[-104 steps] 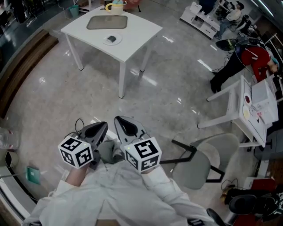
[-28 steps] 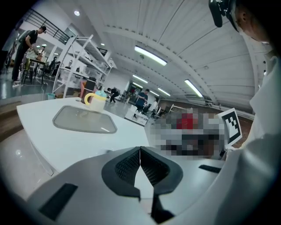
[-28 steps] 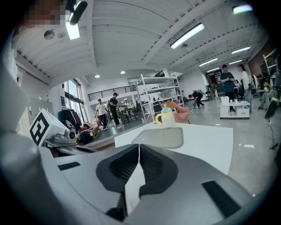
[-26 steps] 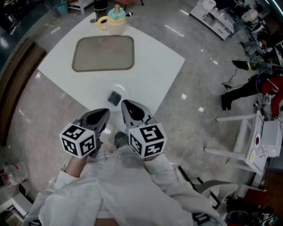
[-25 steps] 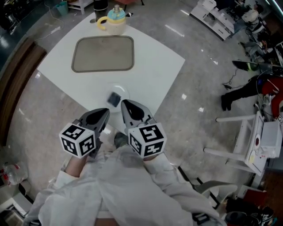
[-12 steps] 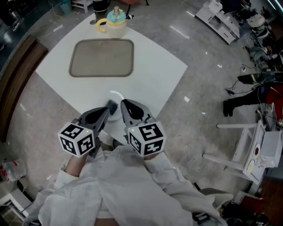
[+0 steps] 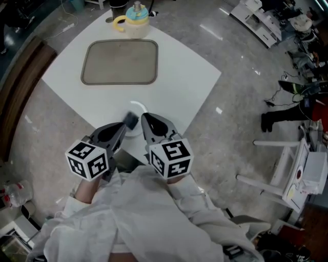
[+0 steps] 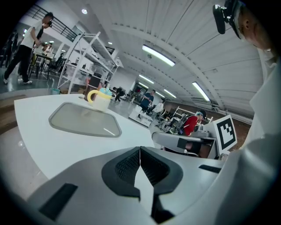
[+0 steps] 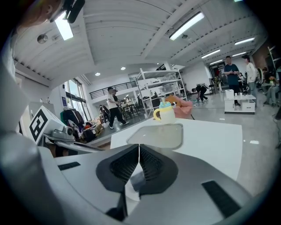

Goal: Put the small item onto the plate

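Observation:
A small dark grey item lies on a small white plate near the front corner of the white table. My left gripper hovers just left of the item, its jaws shut with nothing in them. Just right of the item, my right gripper is also shut and empty. Both tips overlap the plate's near rim and hide part of it. In the left gripper view the pads meet along one line. The right gripper view shows the same for its pads.
A grey tray lies in the middle of the table, and behind it stands a yellow mug with a teal lid. A white stand is on the floor at the right. People move about in the background hall.
The table has drawn nearer in the head view. Both grippers have moved forward over its front corner, and their tips now flank the dark item and cover the plate's near rim.

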`<action>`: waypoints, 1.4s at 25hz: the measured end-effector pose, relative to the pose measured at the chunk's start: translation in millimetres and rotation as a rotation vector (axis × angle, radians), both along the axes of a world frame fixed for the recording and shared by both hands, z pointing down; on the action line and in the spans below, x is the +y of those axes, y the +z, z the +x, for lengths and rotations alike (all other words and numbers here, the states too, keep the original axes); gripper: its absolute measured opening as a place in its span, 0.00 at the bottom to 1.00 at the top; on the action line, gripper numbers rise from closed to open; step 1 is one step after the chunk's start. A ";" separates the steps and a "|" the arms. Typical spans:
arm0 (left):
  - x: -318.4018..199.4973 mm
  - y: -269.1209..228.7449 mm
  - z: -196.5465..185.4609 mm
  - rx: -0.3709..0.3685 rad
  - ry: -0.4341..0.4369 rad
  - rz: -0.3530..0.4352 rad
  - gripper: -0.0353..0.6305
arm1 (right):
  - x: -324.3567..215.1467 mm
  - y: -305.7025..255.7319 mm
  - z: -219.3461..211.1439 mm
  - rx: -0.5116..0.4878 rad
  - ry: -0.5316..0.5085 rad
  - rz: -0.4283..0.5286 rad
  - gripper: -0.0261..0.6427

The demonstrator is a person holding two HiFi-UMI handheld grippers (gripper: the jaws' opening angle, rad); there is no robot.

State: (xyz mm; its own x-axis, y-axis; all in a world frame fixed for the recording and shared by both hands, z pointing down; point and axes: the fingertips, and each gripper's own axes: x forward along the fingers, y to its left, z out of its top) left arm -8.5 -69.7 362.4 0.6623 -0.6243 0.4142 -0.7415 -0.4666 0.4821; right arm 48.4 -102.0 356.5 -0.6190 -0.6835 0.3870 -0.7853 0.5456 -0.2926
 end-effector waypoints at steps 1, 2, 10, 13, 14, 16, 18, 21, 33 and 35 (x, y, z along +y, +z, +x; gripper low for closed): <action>0.8 0.1 -1.6 0.002 0.002 -0.003 0.07 | 0.4 1.4 -0.5 0.000 0.006 -0.004 0.06; 1.2 0.6 -3.5 0.002 0.005 -0.005 0.07 | 0.5 2.3 -1.3 -0.001 0.012 -0.007 0.06; 2.3 8.3 -15.4 0.002 0.042 -0.054 0.07 | 1.6 7.8 -9.4 0.000 0.043 -0.042 0.06; 2.1 12.5 -18.4 0.001 0.050 -0.074 0.07 | 3.1 12.6 -12.3 0.006 0.048 -0.067 0.06; 1.1 14.1 -19.8 -0.002 0.052 -0.078 0.07 | 2.8 14.2 -13.7 0.008 0.050 -0.074 0.06; -0.4 16.5 -21.4 -0.008 0.057 -0.082 0.07 | 3.2 16.8 -17.0 0.013 0.050 -0.086 0.06; -1.5 18.4 -21.9 -0.009 0.064 -0.084 0.07 | 5.0 18.6 -19.7 0.019 0.048 -0.096 0.06; -7.0 22.0 -22.6 -0.016 0.074 -0.082 0.07 | 4.9 22.7 -19.6 0.026 0.051 -0.108 0.06; -12.7 58.3 -38.3 -0.031 0.045 -0.176 0.07 | 9.0 58.6 -4.7 0.043 0.104 -0.204 0.06; -12.7 68.8 -41.5 -0.037 0.026 -0.204 0.07 | 8.3 63.0 -2.6 0.043 0.112 -0.213 0.06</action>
